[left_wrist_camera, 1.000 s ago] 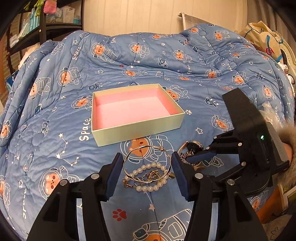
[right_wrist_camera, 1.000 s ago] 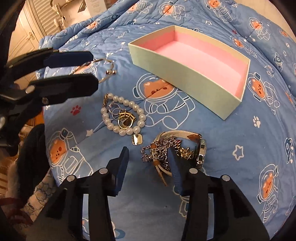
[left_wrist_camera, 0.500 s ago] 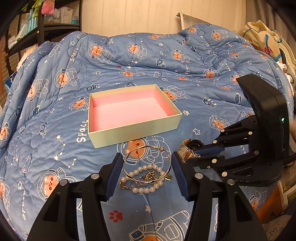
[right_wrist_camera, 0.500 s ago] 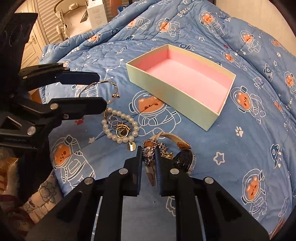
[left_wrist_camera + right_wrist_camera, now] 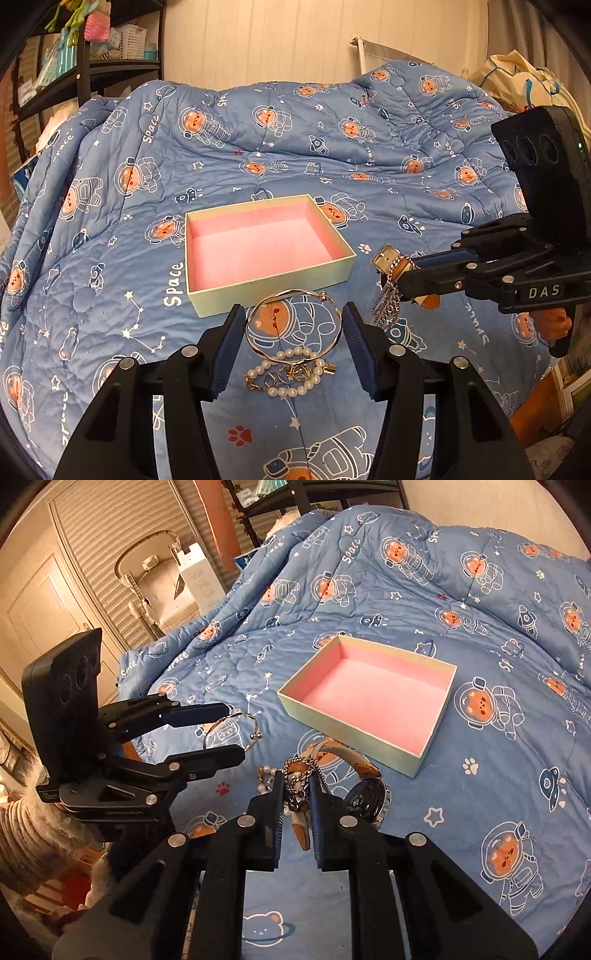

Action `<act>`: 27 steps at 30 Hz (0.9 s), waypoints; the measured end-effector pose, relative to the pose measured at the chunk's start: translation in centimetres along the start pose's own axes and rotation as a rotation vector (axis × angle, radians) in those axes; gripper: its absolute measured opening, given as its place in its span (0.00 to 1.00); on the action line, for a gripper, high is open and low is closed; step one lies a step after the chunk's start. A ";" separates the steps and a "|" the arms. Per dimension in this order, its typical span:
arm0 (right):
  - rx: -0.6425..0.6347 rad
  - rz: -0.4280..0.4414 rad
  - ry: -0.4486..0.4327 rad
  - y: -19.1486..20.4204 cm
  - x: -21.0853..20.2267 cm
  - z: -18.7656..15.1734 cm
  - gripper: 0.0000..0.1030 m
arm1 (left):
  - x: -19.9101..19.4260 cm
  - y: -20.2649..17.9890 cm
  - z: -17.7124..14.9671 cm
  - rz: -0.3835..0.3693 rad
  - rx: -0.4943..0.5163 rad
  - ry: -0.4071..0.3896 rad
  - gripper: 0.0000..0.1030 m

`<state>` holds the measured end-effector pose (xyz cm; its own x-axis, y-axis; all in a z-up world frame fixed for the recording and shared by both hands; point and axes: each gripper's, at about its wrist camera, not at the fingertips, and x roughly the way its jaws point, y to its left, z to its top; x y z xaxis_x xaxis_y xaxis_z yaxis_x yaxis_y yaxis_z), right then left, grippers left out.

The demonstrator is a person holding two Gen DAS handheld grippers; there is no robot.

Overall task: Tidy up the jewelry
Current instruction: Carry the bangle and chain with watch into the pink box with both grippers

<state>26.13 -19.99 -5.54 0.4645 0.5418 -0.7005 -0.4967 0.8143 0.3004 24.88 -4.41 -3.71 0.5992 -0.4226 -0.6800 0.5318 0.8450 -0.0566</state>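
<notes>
The right hand-held gripper (image 5: 297,797) is clenched on a leather-strapped watch (image 5: 364,794) tangled with what looks like a chain, lifted beside the pink-lined box (image 5: 258,243), while the left hand-held gripper (image 5: 293,347) stands released around a gold bangle (image 5: 293,321) on the bed.

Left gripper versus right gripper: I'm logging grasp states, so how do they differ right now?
The left gripper is open and holds nothing; the right gripper is shut on the watch and a silver chain. The left gripper straddles the gold bangle lying on the quilt; the right gripper has its load lifted off it. Both are near the pink-lined box.
</notes>
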 end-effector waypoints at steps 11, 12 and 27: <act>-0.062 0.044 -0.122 1.9 -5.2 5.1 0.13 | -2.0 1.0 3.8 0.014 0.008 -0.055 0.52; -0.071 0.038 -0.133 2.0 -5.6 5.7 0.13 | -2.1 1.1 4.2 0.018 0.011 -0.061 0.52; -0.046 -0.036 -0.134 -2.5 0.6 10.8 0.13 | 4.1 4.5 6.9 0.050 -0.027 -0.014 0.52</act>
<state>35.58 -19.48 0.22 0.5751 0.5376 -0.6167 -0.5095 0.8251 0.2441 33.86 -4.66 -1.71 0.6328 -0.3838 -0.6725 0.4847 0.8736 -0.0425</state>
